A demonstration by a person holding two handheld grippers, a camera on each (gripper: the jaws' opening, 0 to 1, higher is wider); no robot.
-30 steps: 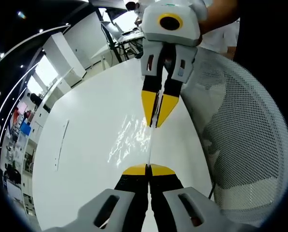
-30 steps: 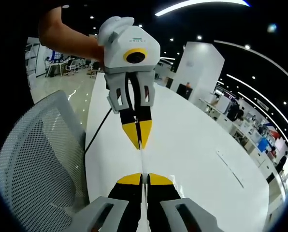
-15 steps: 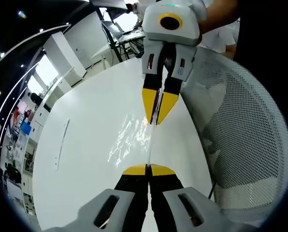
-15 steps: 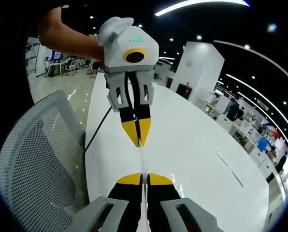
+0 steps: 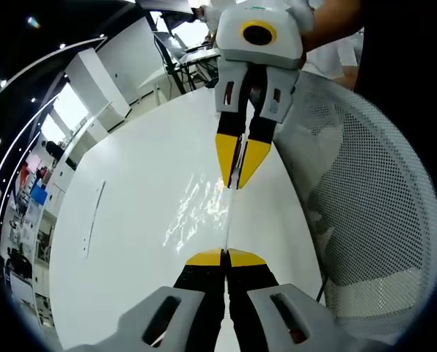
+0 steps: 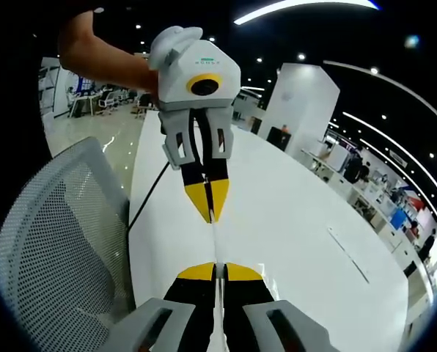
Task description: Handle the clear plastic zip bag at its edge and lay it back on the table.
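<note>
in the left gripper view the left gripper [image 5: 225, 256] rises from the bottom with its yellow-tipped jaws pressed together on one edge of the clear plastic zip bag [image 5: 228, 220], which shows as a thin, nearly edge-on strip running away from the jaws. at the far end of that strip the right gripper [image 5: 235, 183] points back toward the camera, its two yellow jaws closed to a point on the opposite edge of the bag. the bag is stretched between the two grippers above the white desk [image 5: 130, 220], and bright ripples of light lie on the desk beside it. a white mesh chair back [image 5: 372, 213] stands at the desk's edge on the right.

in the right gripper view the right gripper [image 6: 215, 270] is clamped on the bag edge [image 6: 216, 242], and the left gripper [image 6: 210, 214] faces it, jaws together on the other edge. a hand [image 6: 105, 62] holds that left gripper's body. the mesh chair [image 6: 50, 249] is at the left, the desk [image 6: 299, 235] spreading to the right.
</note>
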